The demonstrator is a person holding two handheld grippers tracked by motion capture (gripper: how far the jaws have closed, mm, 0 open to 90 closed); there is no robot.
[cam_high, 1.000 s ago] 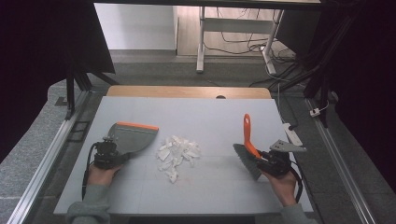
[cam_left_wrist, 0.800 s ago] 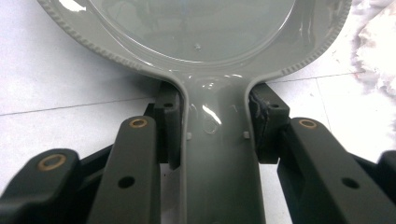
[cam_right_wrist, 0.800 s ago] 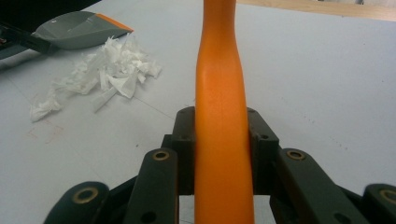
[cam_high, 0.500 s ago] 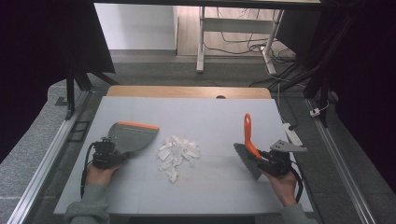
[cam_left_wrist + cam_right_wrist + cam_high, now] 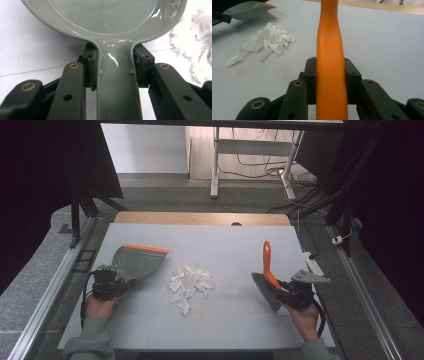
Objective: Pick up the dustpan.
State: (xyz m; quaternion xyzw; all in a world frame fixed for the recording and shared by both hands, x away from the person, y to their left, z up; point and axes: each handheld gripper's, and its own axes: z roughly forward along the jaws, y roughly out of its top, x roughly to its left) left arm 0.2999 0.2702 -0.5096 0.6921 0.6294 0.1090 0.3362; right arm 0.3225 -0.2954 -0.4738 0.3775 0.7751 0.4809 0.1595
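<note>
Both grippers are barely shifting: left gripper (image 5: pixel 111 279) pinching the dustpan (image 5: pixel 136 262), right gripper (image 5: pixel 286 290) the brush (image 5: pixel 267 279), paper scraps (image 5: pixel 190 286) waiting between.

The dustpan (image 5: pixel 107 22) looks like glossy grey plastic, smooth inside, with a ribbed rim and an orange lip. The brush handle (image 5: pixel 330 62) is matt orange plastic with a fine grain; its bristles (image 5: pixel 263 290) look dark and coarse. The scraps (image 5: pixel 265 42) look like torn white paper, crumpled. The table (image 5: pixel 225 250) is matt, smooth grey, edged with wood at the far side.
</note>
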